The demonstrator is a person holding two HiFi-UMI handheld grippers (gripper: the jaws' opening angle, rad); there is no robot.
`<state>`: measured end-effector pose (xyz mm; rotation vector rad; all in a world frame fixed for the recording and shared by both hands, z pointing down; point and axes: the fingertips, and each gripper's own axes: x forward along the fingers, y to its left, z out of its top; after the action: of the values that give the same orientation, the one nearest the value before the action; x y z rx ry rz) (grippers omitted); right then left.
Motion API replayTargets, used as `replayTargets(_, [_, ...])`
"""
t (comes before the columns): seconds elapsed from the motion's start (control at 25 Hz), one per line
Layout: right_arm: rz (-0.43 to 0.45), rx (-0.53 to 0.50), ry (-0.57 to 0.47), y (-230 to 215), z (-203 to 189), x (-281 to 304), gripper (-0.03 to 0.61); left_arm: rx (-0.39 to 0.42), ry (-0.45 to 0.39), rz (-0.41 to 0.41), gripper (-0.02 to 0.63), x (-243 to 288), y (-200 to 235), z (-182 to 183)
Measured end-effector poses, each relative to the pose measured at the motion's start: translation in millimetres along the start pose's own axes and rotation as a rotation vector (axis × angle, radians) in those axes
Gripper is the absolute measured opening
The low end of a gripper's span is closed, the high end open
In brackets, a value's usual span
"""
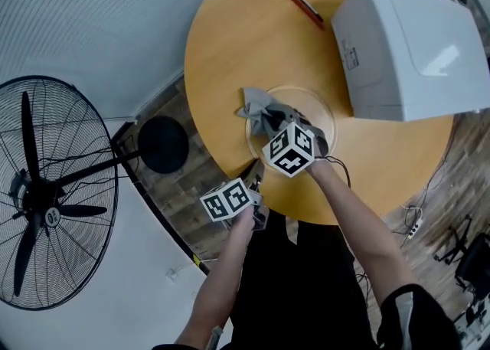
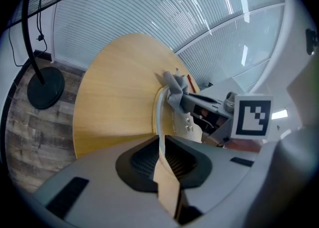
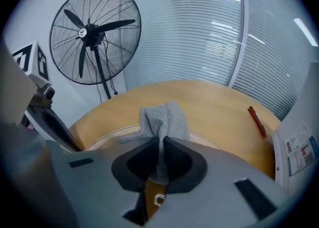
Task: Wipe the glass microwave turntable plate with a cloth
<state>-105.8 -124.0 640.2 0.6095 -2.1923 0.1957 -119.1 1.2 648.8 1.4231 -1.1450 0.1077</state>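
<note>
The clear glass turntable plate [image 1: 312,106] lies near the front edge of the round wooden table [image 1: 230,50]. My left gripper [image 1: 256,185] is shut on the plate's near-left rim; in the left gripper view the rim [image 2: 158,112] runs straight into the closed jaws of my left gripper [image 2: 162,148]. My right gripper [image 1: 280,125] is over the plate, shut on a grey knitted cloth [image 1: 262,109]. In the right gripper view the cloth [image 3: 162,118] is pinched between the jaws of my right gripper [image 3: 159,149] and bunches forward over the plate [image 3: 110,135].
A white microwave [image 1: 413,50] stands on the table at the back right. A red pen [image 1: 308,8] lies to its left. A large black floor fan [image 1: 46,195] and its round base [image 1: 162,144] stand left of the table. A power strip [image 1: 416,226] lies on the floor at the right.
</note>
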Motion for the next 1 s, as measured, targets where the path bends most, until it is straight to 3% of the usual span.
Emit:
replayTargets(0.52, [0.115,-0.012,-0.043,72,-28,-32,0.018,0.017,-0.010,0.009,0.031,0,1,1])
replayTargets(1.0, [0.076,0.110,-0.029,55,-82,-74,0.028,0.015,-0.013,0.020,0.028,0,1,2])
